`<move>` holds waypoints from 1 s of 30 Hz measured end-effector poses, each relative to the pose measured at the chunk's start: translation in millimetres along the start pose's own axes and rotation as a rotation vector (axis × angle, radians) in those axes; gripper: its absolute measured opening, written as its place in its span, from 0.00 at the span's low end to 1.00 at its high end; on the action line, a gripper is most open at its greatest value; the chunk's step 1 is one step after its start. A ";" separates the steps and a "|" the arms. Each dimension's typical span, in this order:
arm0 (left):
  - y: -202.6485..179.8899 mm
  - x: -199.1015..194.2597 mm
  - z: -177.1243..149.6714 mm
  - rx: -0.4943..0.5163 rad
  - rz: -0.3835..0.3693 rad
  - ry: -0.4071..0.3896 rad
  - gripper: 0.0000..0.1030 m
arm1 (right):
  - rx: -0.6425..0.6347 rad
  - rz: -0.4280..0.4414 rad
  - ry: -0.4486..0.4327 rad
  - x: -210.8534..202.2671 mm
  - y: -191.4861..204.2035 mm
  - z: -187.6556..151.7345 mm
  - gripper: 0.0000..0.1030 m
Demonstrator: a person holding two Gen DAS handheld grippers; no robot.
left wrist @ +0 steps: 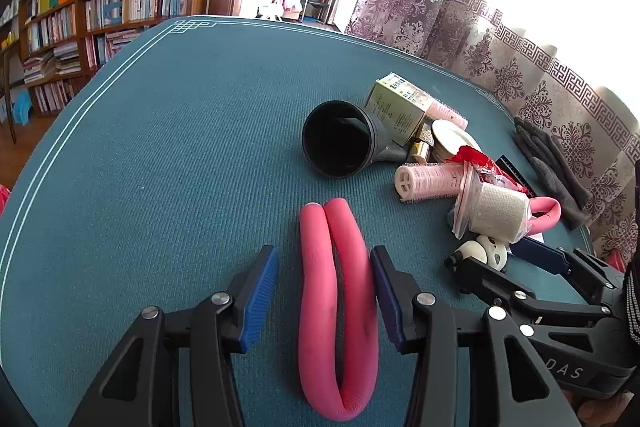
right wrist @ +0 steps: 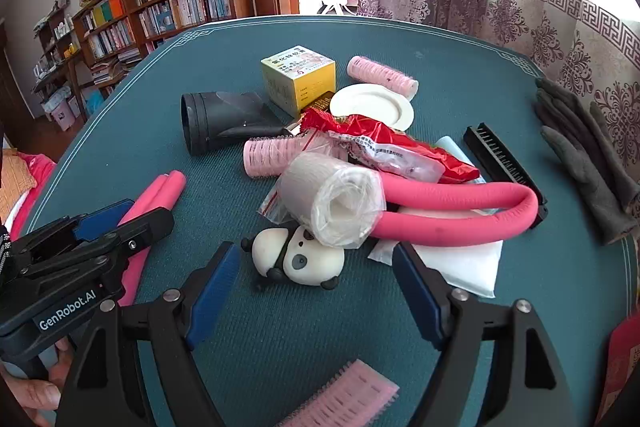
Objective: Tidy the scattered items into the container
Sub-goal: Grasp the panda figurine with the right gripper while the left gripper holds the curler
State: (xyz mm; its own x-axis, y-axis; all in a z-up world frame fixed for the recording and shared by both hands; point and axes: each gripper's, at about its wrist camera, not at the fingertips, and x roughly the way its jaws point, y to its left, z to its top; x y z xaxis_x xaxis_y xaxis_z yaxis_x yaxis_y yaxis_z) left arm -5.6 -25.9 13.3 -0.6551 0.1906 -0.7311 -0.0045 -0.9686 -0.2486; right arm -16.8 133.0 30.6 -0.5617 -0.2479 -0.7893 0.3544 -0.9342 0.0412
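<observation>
Left tongs (left wrist: 325, 293) spread wide around a folded pink foam roller (left wrist: 340, 311) lying on the green bench (left wrist: 180, 155), not clamped. Right tongs (right wrist: 316, 285) spread wide, empty, just short of a panda toy (right wrist: 298, 259) beside the pile.
</observation>
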 end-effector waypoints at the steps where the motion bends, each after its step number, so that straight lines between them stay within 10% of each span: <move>1: -2.2 0.4 -0.3 0.015 0.010 0.000 0.48 | -0.003 -0.002 0.005 2.4 0.0 0.4 0.79; 7: -3.6 1.8 -0.5 0.023 0.014 0.001 0.48 | -0.009 -0.001 0.034 14.2 -1.7 1.0 0.78; 12: -5.5 1.4 -1.1 0.037 0.007 -0.001 0.48 | 0.007 -0.017 0.011 5.0 -5.8 -3.1 0.52; 15: -9.2 0.4 -1.8 0.052 -0.023 0.000 0.35 | 0.061 0.008 0.001 -5.6 -14.7 -11.0 0.52; 30: -33.8 -25.4 -4.6 0.106 -0.037 -0.051 0.33 | 0.231 0.013 -0.177 -94.9 -51.6 -50.4 0.52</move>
State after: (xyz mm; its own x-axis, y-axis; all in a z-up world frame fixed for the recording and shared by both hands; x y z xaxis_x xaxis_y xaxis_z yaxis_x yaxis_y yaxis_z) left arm 14.6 2.7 37.3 -0.6909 0.2209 -0.6884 -0.1072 -0.9730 -0.2046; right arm 55.9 217.7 72.6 -0.6873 -0.2821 -0.6694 0.1942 -0.9593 0.2050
